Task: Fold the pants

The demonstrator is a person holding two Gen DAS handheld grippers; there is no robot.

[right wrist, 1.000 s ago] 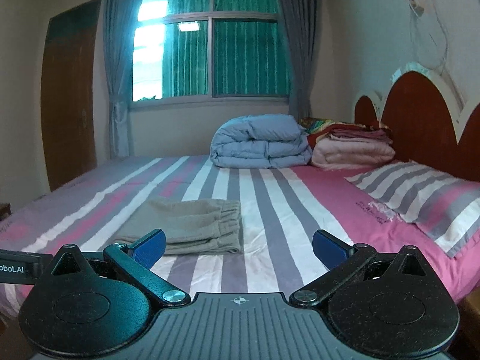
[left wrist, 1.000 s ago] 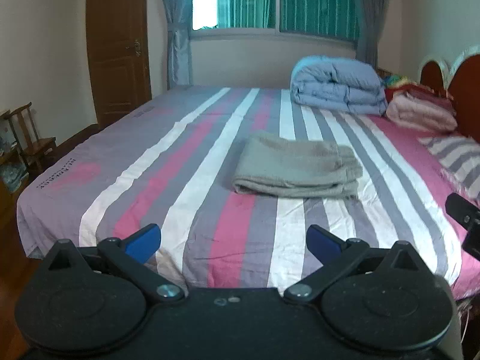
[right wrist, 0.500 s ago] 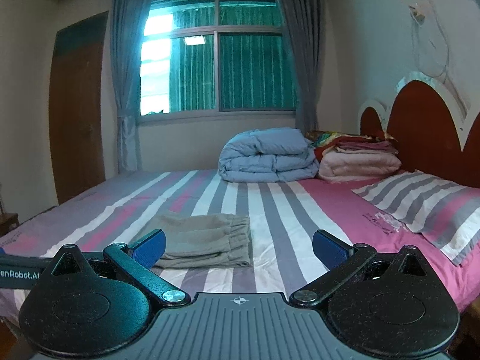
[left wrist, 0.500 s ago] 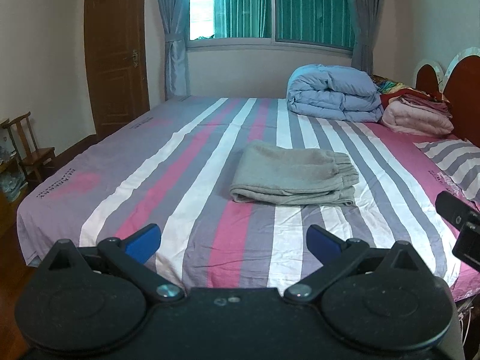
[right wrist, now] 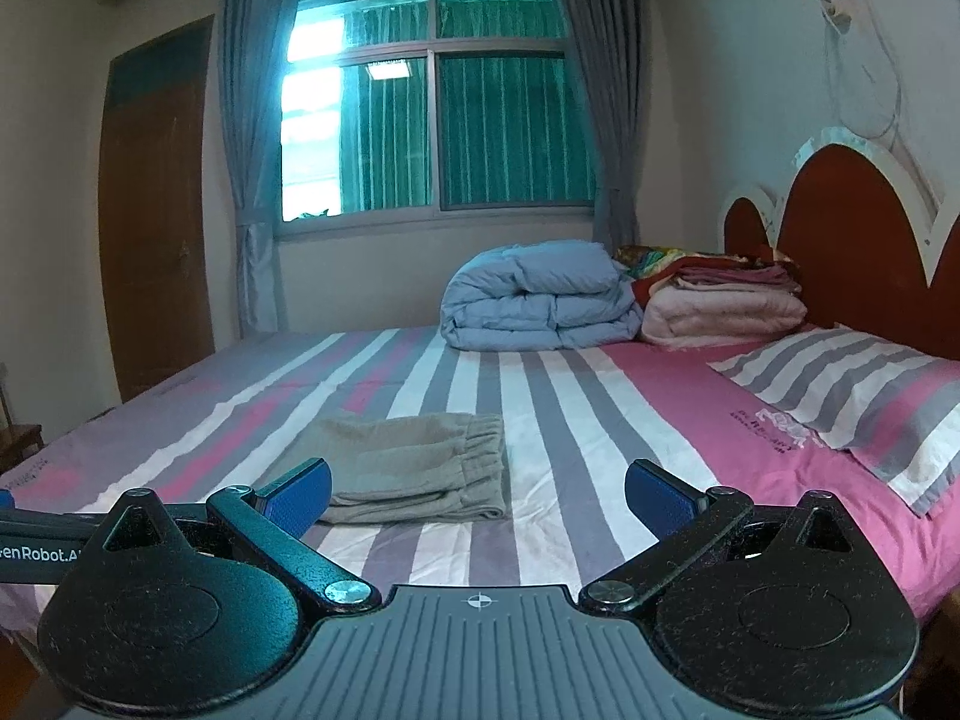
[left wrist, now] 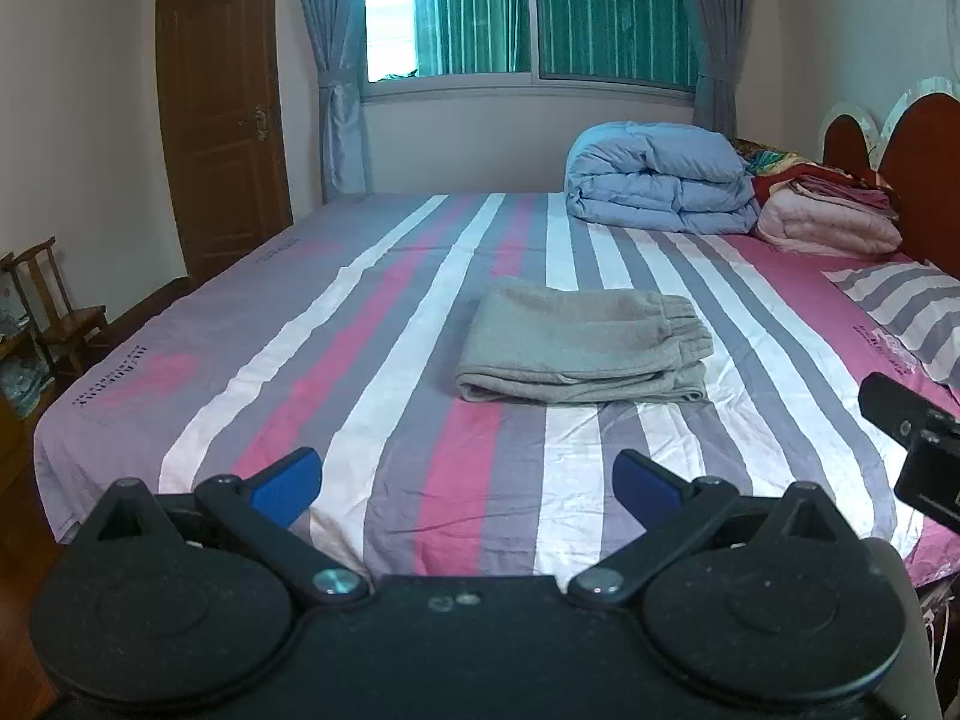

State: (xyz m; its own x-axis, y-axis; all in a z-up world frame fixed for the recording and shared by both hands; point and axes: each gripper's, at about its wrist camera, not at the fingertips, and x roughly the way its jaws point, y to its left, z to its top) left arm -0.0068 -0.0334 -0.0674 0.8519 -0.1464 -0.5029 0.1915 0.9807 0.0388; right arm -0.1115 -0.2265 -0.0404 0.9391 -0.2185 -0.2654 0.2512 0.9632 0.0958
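left wrist view: pants lie folded on bed, prob done; left tongs & right tongs both wide, holding nothing, well apart from pants.

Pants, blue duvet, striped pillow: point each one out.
pants [left wrist: 576, 339], left wrist view, middle of the folded top layer.
blue duvet [right wrist: 540, 300], right wrist view, front of the folded bundle.
striped pillow [right wrist: 852, 396], right wrist view, middle of its top face.

I see the folded pants mid-bed; the quilt lies behind them, the pillow right.
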